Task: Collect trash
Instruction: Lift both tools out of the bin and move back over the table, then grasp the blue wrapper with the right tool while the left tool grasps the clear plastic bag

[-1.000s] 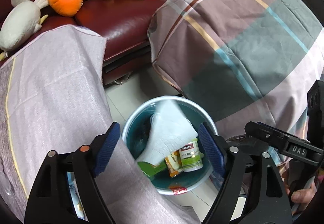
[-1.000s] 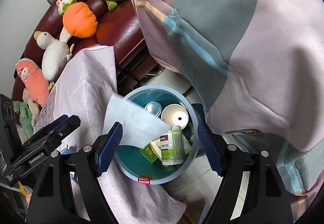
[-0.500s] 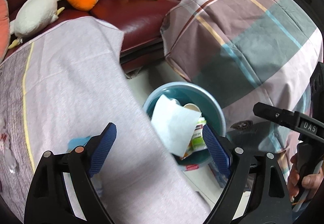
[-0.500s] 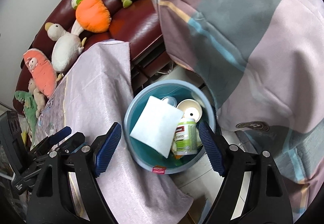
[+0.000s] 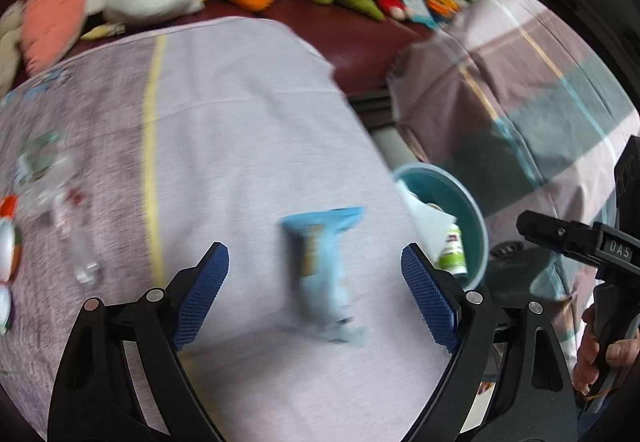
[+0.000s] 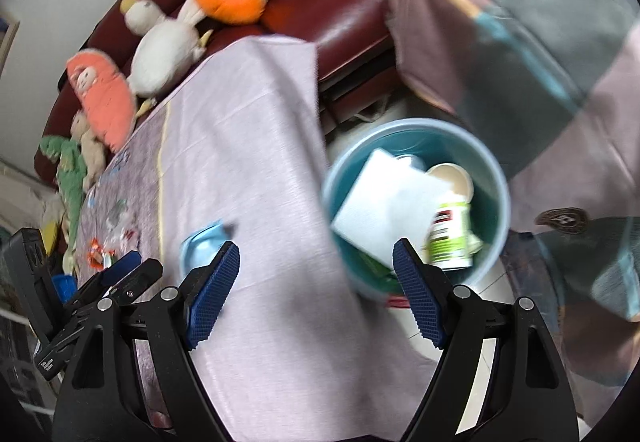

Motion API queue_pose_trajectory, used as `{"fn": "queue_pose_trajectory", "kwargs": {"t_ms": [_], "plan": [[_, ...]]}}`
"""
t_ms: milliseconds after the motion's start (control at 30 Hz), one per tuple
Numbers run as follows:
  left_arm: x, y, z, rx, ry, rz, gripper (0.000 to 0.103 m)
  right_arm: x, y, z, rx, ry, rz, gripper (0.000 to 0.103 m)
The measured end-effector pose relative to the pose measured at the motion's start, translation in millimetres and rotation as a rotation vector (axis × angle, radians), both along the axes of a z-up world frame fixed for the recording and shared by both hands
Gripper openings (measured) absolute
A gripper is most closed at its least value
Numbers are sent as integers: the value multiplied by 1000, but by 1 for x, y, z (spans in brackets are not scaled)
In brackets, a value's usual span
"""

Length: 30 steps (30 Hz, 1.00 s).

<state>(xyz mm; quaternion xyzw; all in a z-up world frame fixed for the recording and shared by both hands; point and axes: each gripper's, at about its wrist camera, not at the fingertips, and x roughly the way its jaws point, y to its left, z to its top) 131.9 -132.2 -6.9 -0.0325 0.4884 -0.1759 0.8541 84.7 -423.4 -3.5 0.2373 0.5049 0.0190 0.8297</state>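
The bin by the table's corner already holds a white napkin, a green-labelled bottle and a paper cup, so part of the job looks done. Left on the table cloth: a blue wrapper just beside the bin, and, well apart from the bin at the cloth's far side, some blurred clear and red-white litter. The left gripper hangs over the wrapper, jaws wide apart and empty. The right gripper is spread too, gripping nothing.
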Motion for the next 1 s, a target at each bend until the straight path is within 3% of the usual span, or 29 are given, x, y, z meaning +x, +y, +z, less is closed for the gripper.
{"fn": "queue_pose_trajectory", "kwargs": {"t_ms": [367, 667, 867, 933, 1000], "plan": [[-7, 113, -8, -73, -3, 185, 91, 25, 111, -7, -31, 56, 173, 75], [4, 176, -31, -101, 45, 297, 91, 54, 161, -43, -33, 129, 218, 75], [14, 196, -43, -105, 62, 343, 91, 69, 174, -58, -83, 142, 221, 75], [19, 201, -46, -106, 67, 354, 91, 72, 177, -62, -107, 145, 230, 66], [25, 203, -49, -106, 73, 359, 91, 75, 179, -68, -124, 156, 244, 49]]}}
